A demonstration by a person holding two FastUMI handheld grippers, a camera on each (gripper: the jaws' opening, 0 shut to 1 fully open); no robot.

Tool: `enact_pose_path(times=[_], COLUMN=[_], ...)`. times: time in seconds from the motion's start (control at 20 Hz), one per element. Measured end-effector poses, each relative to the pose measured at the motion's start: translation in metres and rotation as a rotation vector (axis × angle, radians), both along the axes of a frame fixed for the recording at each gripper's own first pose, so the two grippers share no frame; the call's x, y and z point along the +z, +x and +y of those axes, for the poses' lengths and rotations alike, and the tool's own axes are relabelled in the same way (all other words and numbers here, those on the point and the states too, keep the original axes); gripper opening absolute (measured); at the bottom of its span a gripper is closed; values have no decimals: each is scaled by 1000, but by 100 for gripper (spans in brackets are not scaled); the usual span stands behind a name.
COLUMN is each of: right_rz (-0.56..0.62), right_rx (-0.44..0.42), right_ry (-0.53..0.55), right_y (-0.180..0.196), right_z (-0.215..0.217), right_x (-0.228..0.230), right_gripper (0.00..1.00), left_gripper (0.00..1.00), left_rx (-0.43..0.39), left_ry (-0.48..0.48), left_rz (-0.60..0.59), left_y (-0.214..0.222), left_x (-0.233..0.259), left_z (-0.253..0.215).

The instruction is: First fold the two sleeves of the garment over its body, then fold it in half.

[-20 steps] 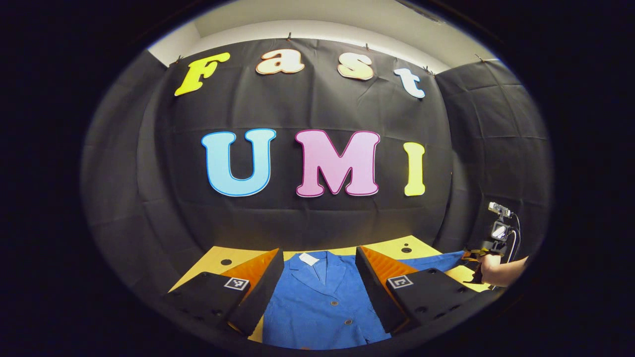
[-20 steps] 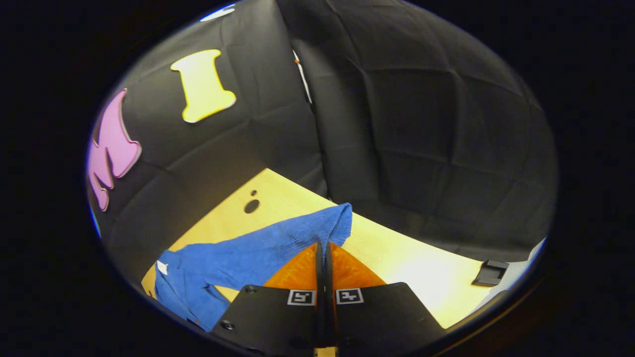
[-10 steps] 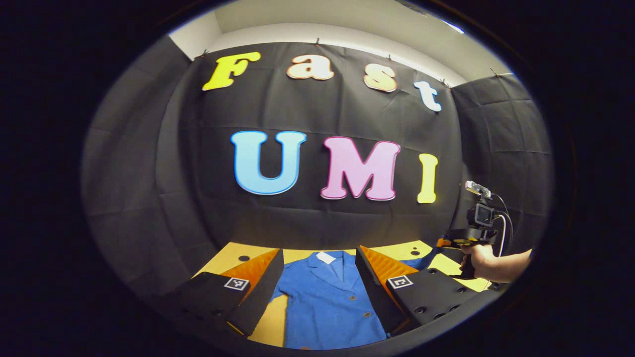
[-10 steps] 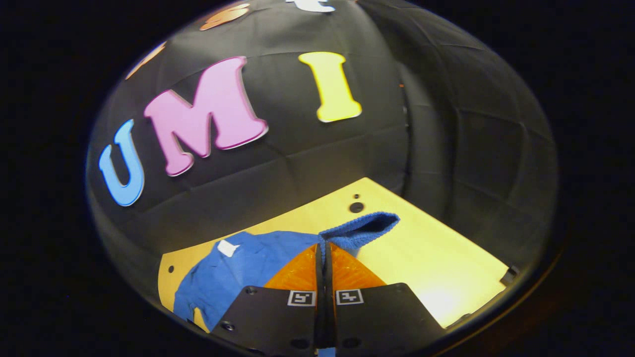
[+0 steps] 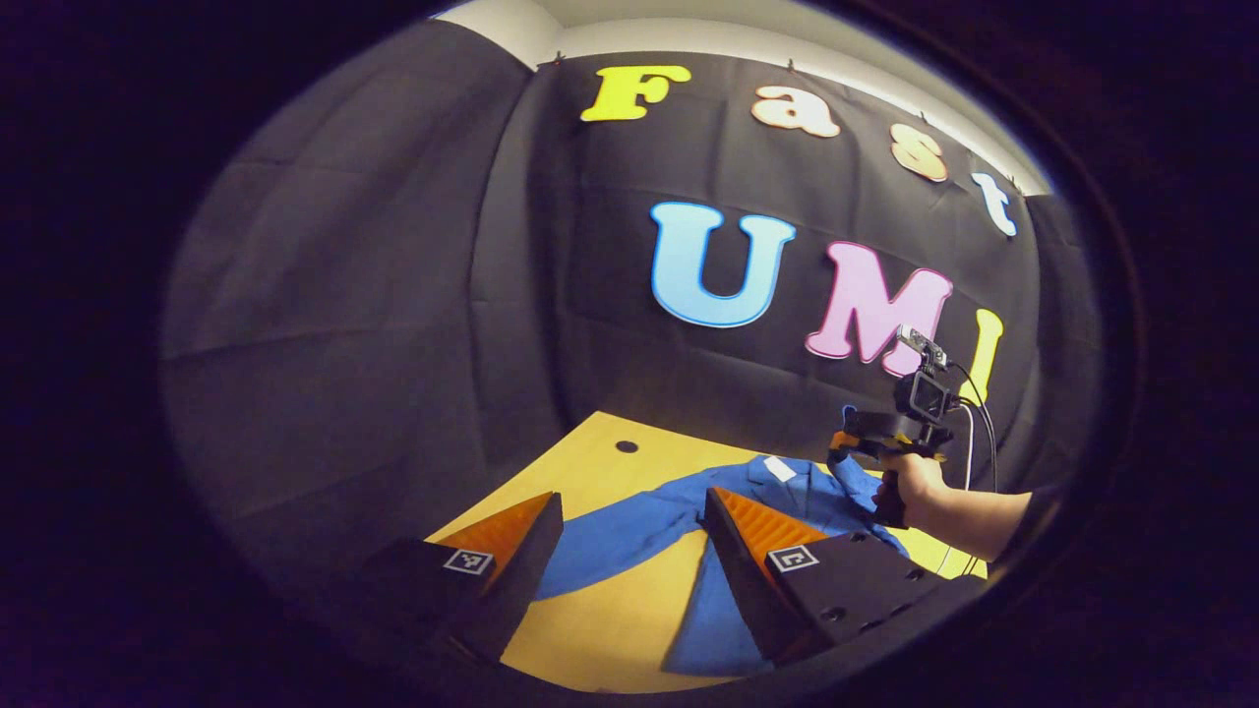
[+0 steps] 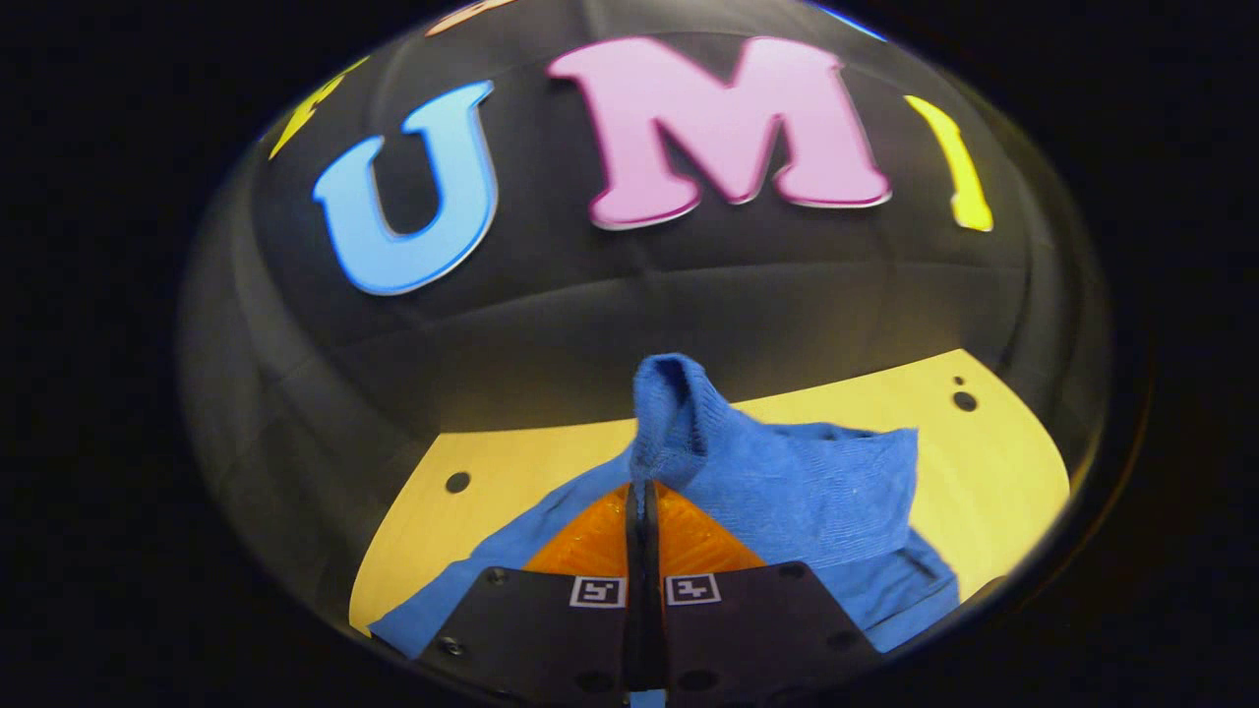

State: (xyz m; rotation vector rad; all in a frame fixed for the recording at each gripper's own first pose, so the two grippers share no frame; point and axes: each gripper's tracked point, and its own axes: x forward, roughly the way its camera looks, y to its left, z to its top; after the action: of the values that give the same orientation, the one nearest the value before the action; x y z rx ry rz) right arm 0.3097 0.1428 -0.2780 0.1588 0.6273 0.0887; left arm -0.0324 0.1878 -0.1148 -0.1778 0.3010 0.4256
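Blue knit-looking jacket (image 5: 639, 526) lies flat on the yellow table (image 5: 590, 462) in the left gripper view, just ahead of and below the left gripper (image 5: 629, 541), whose fingers stand wide apart and hold nothing. One sleeve (image 5: 600, 536) runs across the gap between those fingers, loose on the board; collar with its white tag (image 5: 779, 468) sits farther ahead and to the right. Beyond that, a hand (image 5: 910, 482) carries the right gripper (image 5: 846, 442) raised over the collar end, blue cloth hanging from its tip

Right gripper view: fingers closed tight on the cuff of the other sleeve (image 6: 689, 433). Cuff stands up in a soft hump directly ahead of the fingertips; the rest drapes down over the jacket body (image 6: 816, 492), ahead and to the right. Table (image 6: 993, 462) is bare beyond the cloth

Handling, my read:
- soft, light, no stiffness; it sags wherever unsupported, so it will follow the grip point and trail the rest
- textured weave, likely decent friction in the pads, low slip risk
- not fragile, but dragging may bunch the body underneath
- take sleeves at the cuff edge; a shallow pinch through one layer looks enough
- for the half fold, hem or shoulder corners look best, one per gripper
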Motion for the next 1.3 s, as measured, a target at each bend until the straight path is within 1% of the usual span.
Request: enact_pose_path(times=[0.05,0.1,0.2,0.25,0.3,0.35,0.45,0.5,0.55,0.6,0.65,0.7,0.8,0.9,1.0,1.05,1.1,1.15,1.2,1.3], right_rz=[15,44,56,45,31,14,-21,-45,-77,-106,-128,-136,-130,-111,-82,-75,-76,-82,-87,-76], right_rx=[16,33,60,73,82,90,112,117,120,122,129,142,161,177,188,186,189,191,193,189], right_ry=[-20,-49,-84,-106,-129,-141,-130,-126,-124,-119,-113,-110,-110,-113,-118,-133,-144,-152,-156,-160], right_y=[1,-6,-13,-15,-20,-26,-43,-53,-61,-71,-82,-93,-113,-130,-144,-149,-153,-157,-160,-168], right_z=[22,33,46,46,44,41,37,31,23,16,11,5,-7,-21,-34,-43,-52,-59,-66,-79], right_x=[-19,-33,-58,-60,-60,-58,-50,-43,-35,-27,-20,-16,-14,-17,-24,-26,-25,-24,-22,-26], right_gripper=[6,24,70,94,100,100,100,94,100,94,100,100,100,100,100,100,100,92,100,100], left_gripper=[84,83,83,83,83,84,86,86,85,84,85,86,86,86,87,86,87,84,86,88], left_rx=[27,52,100,116,132,147,170,204,227,233,222,225,236,227,248,255,266,264,279,307], left_ry=[-6,-8,-10,-15,-27,-41,-79,-105,-131,-152,-178,-198,-229,-295,-338,-350,-336,-334,-315,-276], left_rz=[7,15,44,61,85,108,135,164,190,213,250,294,363,398,425,433,427,433,449,514], left_y=[-4,-4,-6,-4,-1,2,4,1,0,3,6,2,4,15,20,23,24,27,24,25], left_x=[-8,-17,-37,-49,-62,-76,-109,-130,-146,-160,-176,-193,-216,-239,-256,-258,-253,-253,-249,-251], left_z=[12,26,50,61,68,77,94,103,110,112,113,115,119,117,123,127,131,134,130,128])
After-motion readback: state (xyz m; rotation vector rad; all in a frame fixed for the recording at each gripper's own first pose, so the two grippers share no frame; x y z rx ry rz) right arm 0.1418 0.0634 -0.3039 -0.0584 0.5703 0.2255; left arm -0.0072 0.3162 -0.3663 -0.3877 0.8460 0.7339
